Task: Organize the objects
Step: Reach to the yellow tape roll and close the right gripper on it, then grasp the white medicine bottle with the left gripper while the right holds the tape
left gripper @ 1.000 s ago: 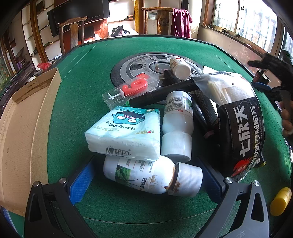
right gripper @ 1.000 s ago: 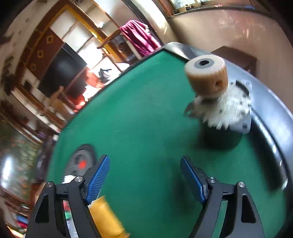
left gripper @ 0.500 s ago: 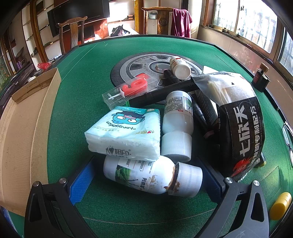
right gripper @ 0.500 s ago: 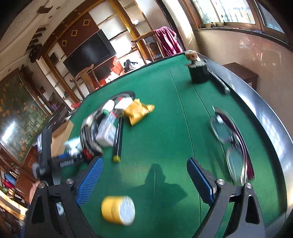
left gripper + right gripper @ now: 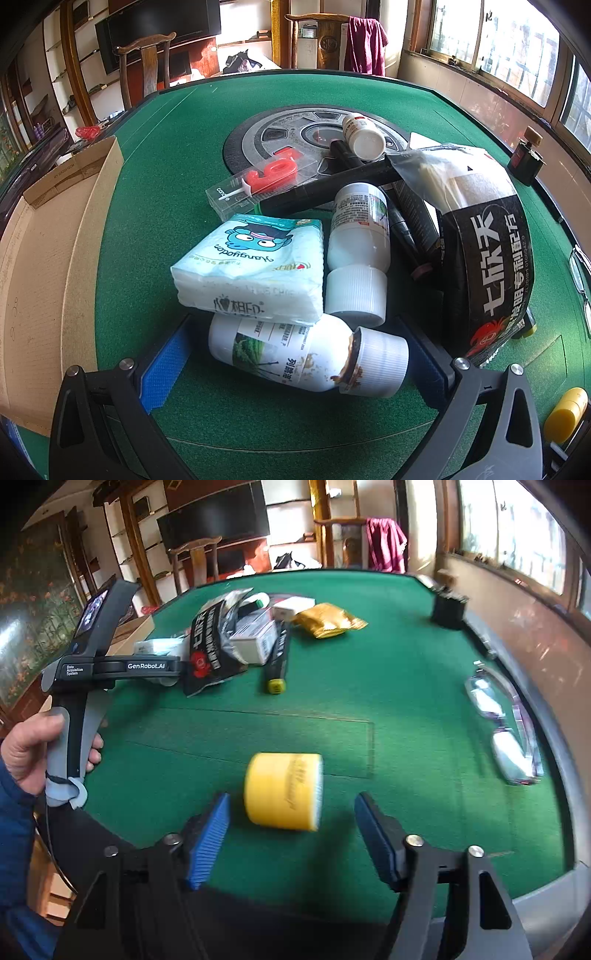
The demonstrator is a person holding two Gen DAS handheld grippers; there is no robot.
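A white bottle (image 5: 288,354) with a stained ribbed cap lies on its side on the green table (image 5: 155,155). My left gripper (image 5: 293,326) is open around it, with a gap showing at the left pad. A tissue pack (image 5: 255,266) rests on that bottle, beside a second white bottle (image 5: 358,251). In the right wrist view a yellow cylinder (image 5: 282,792) lies on its side between the blue pads of my right gripper (image 5: 291,805). Its jaws are closing, and neither pad touches the cylinder. The same yellow cylinder (image 5: 567,413) shows at the left view's lower right.
An open cardboard box (image 5: 48,258) sits at the left. The pile also holds a black packet (image 5: 484,266), a boxed red candle (image 5: 266,177) and a pill bottle (image 5: 364,136). Glasses (image 5: 506,723), a dark corked bottle (image 5: 526,155) and a gold packet (image 5: 327,622) lie on the right half.
The right gripper swung away from the corked bottle at the table edge to the yellow cylinder, which now lies between its narrower jaws. The left view is unchanged.
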